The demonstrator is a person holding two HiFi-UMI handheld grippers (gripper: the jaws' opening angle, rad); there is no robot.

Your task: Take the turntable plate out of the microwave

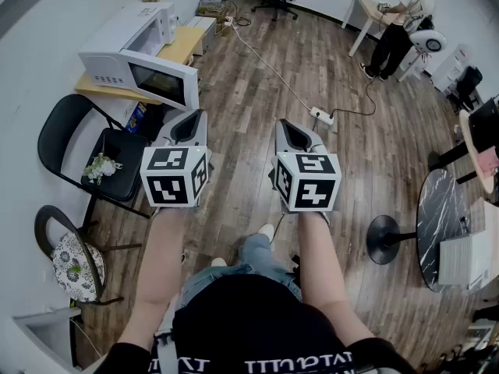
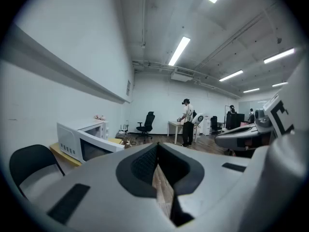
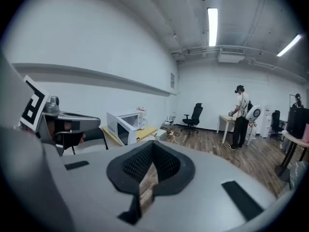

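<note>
In the head view, we hold the left gripper (image 1: 189,119) and the right gripper (image 1: 290,127) side by side over the wooden floor (image 1: 257,76), each with its marker cube towards us. Both point away from us and slightly down. The white microwave (image 1: 129,33) stands on a low yellow table (image 1: 185,44) against the wall, up and to the left of the left gripper and well apart from it. Its door (image 1: 162,84), with a dark window, is swung open. The turntable plate would be inside, but from here we cannot make it out. A black chair (image 1: 82,142) stands just beside the table.

In the left gripper view, the left gripper's (image 2: 157,153) jaws are pressed together with nothing between them; only floor shows past the tips. The microwave (image 2: 77,137) sits to the left with its door (image 2: 100,148) hanging open towards us. The door hides the cavity, so we cannot see the plate. A person (image 2: 186,123) stands at a far desk, near an office chair (image 2: 146,124).

In the right gripper view, the right gripper's (image 3: 152,153) jaws are likewise closed on nothing. The microwave (image 3: 126,123) is left of centre, and its open cavity faces us, pale inside. The plate is too small to tell apart from the cavity floor.
</note>
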